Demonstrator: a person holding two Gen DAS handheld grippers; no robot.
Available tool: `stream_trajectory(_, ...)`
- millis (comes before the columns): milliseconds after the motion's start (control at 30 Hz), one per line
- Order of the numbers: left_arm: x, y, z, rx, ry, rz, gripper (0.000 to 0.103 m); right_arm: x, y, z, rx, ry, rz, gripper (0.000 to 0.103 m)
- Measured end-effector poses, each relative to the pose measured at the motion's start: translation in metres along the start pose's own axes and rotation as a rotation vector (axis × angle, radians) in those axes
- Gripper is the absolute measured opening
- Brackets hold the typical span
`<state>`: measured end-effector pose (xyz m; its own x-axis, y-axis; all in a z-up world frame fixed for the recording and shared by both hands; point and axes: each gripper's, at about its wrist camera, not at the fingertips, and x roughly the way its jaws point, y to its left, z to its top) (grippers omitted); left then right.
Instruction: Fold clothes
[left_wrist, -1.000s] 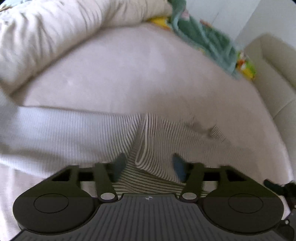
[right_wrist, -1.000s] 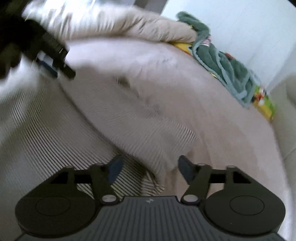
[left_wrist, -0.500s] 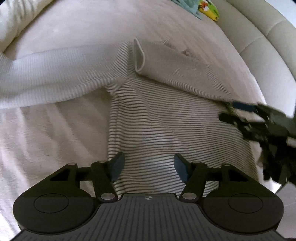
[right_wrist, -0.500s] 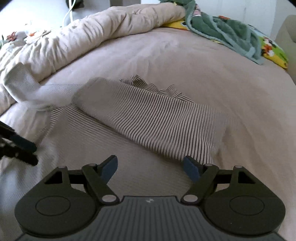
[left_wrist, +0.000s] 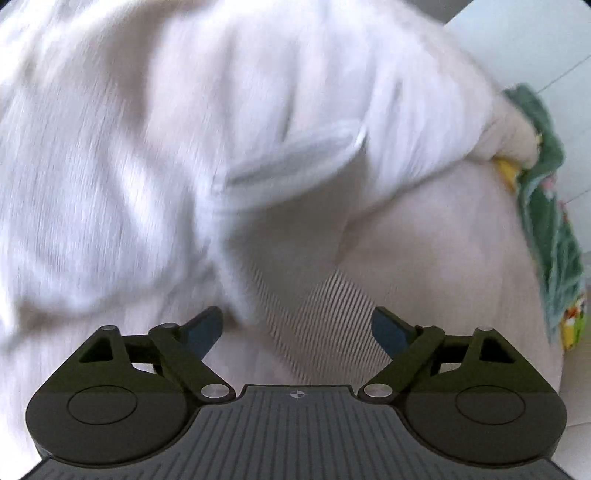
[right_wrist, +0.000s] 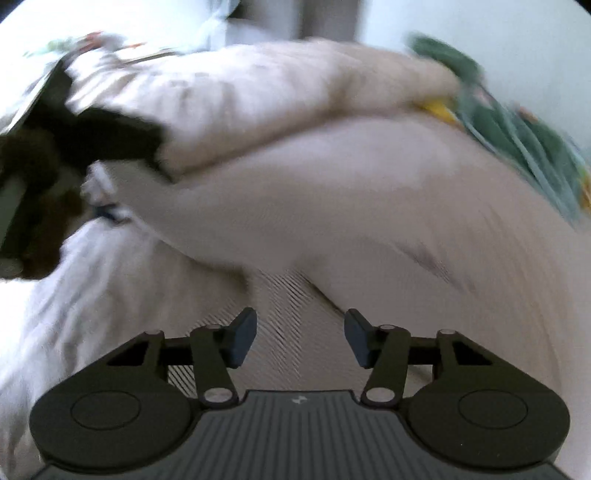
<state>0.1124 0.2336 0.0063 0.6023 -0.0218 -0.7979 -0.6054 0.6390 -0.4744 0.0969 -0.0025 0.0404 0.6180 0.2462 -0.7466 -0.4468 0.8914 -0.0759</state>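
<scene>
A black-and-white striped shirt (left_wrist: 325, 314) lies on the bed, blurred by motion. Its pale sleeve (left_wrist: 288, 170) runs up and away onto the duvet. My left gripper (left_wrist: 297, 328) is wide open just above the shirt where the sleeve begins, holding nothing. In the right wrist view, striped cloth (right_wrist: 284, 295) lies directly ahead of my right gripper (right_wrist: 300, 339), which is open and empty. The left gripper's dark body (right_wrist: 37, 184) shows at the left edge, next to the white sleeve end (right_wrist: 98, 181).
A rumpled cream duvet (right_wrist: 258, 92) is heaped along the far side of the bed. A green blanket with yellow patches (right_wrist: 517, 129) lies at the far right. Beige sheet (right_wrist: 369, 203) stretches between them. A pale wall stands behind.
Both cameras swung fast and the views blurred. The left gripper moved from over the shirt's body to the sleeve and opened wider. The right gripper dropped close to the striped cloth, its jaws slightly narrower.
</scene>
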Motion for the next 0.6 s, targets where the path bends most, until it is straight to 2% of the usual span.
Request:
stream_trajectory(67,0.005,0.002,0.007,-0.019,0.008,-0.021,0.077,0.019,0.024,0.015,-0.089,-0.010,0.012,0.053)
stream_trajectory(133,0.021,-0.001,0.008,-0.035,0.051,-0.030,0.061,0.037,0.045,0.024,-0.180,-0.016,0.015,0.053)
stream_trajectory(200,0.029,-0.005,0.007,-0.001,0.079,-0.017,0.041,0.054,0.062,0.023,-0.273,-0.018,0.006,0.053)
stream_trajectory(233,0.031,-0.009,0.006,0.022,0.085,-0.015,0.034,0.063,0.070,0.023,-0.319,-0.018,0.002,0.046)
stream_trajectory(267,0.029,-0.014,0.005,0.054,0.081,-0.028,0.022,0.071,0.078,0.023,-0.365,-0.019,-0.002,0.039)
stream_trajectory(300,0.025,-0.022,0.004,0.088,0.073,-0.045,0.020,0.071,0.076,0.024,-0.342,-0.022,0.004,0.030)
stream_trajectory(400,0.005,-0.053,0.000,0.232,0.018,-0.105,0.019,0.065,0.065,0.025,-0.246,-0.034,0.017,0.016)
stream_trajectory(533,-0.031,-0.116,-0.014,0.449,-0.069,-0.236,0.018,0.047,0.046,0.026,-0.161,-0.063,0.019,0.014)
stream_trajectory(600,-0.046,-0.144,-0.033,0.516,-0.071,-0.313,0.018,0.027,0.028,0.023,-0.092,-0.075,0.027,0.015)
